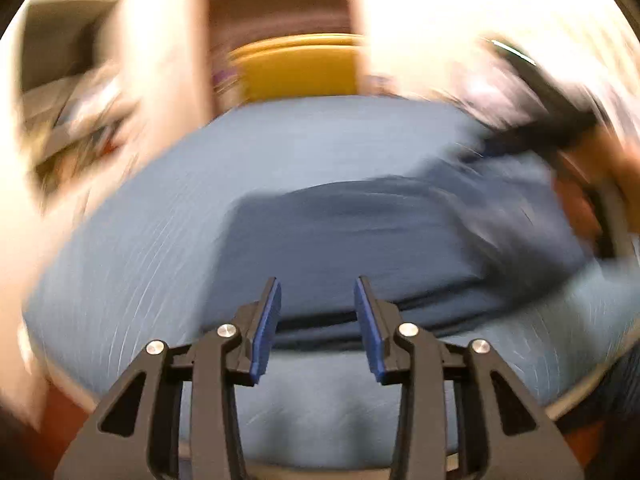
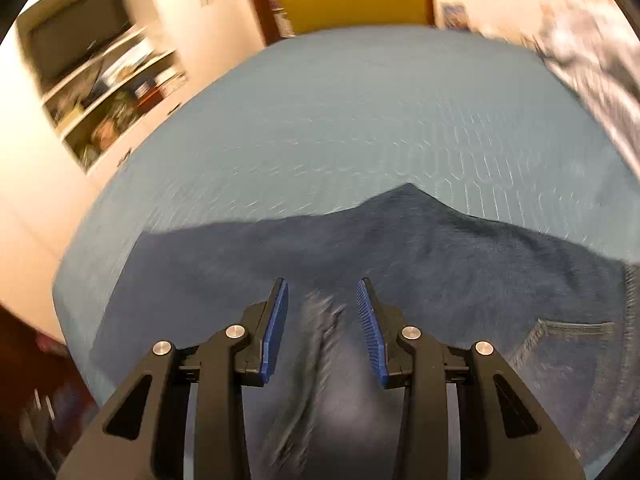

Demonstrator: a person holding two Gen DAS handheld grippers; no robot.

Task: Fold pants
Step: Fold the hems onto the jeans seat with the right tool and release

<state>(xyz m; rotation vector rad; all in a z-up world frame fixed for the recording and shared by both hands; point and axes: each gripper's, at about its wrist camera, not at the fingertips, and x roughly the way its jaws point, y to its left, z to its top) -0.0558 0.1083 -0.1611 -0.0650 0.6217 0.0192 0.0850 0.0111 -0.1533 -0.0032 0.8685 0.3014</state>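
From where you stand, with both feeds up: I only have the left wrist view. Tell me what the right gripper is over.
Observer: The right gripper is open above the jeans, holding nothing.
Operator: Give me a landmark on that side.
Observer: A stitched back pocket lies flat to the right of its fingers.
Operator: Describe the far edge there.
Observer: The denim rises to one pointed peak against the blue cover.
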